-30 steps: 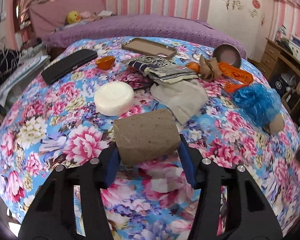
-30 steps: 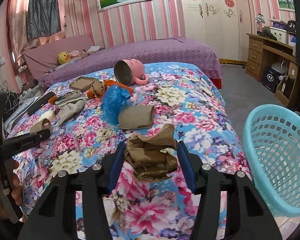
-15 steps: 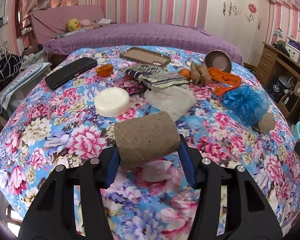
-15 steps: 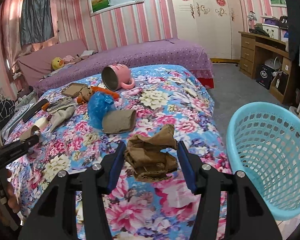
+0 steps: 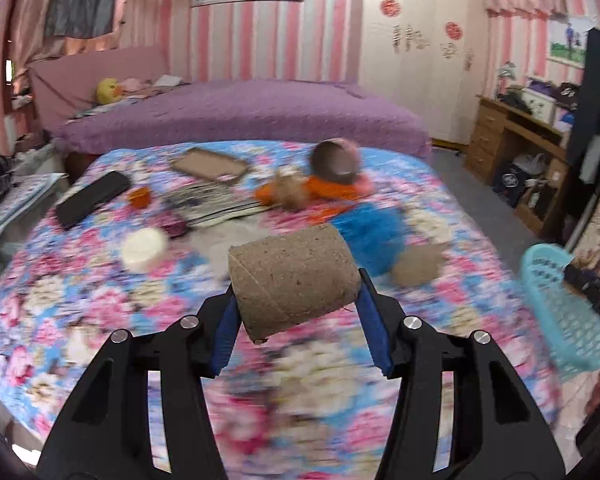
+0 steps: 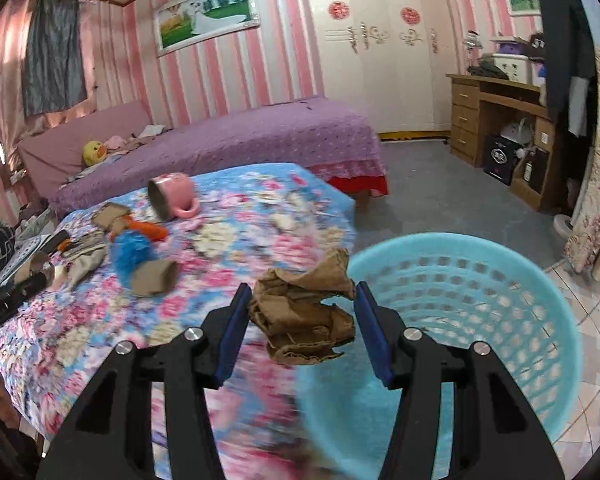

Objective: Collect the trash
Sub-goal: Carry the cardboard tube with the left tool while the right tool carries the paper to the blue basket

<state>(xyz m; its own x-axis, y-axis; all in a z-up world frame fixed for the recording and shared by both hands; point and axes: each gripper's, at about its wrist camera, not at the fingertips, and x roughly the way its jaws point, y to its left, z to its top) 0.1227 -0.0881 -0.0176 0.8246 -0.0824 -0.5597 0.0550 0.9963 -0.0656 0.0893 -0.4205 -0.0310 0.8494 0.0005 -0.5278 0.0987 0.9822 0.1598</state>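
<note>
Brown crumpled paper [image 6: 304, 320] sits clamped in our right gripper [image 6: 300, 324], at the near rim of the turquoise laundry basket [image 6: 500, 280], which lies ahead and right; our left gripper [image 5: 296, 316] pinches a cardboard tube [image 5: 294, 278], long axis crosswise, over the floral bedspread [image 5: 80, 300], farther from the basket; nothing blocks the drop.

Left wrist view looks along its fingers, close above the floral bedspread [image 5: 80, 280], facing the wardrobe [image 5: 416, 60] at 12 o'clock. Right wrist view faces likewise, nearer the blue basket [image 6: 480, 264] at 3 o'clock. Both share the pink mug [image 6: 172, 196].
</note>
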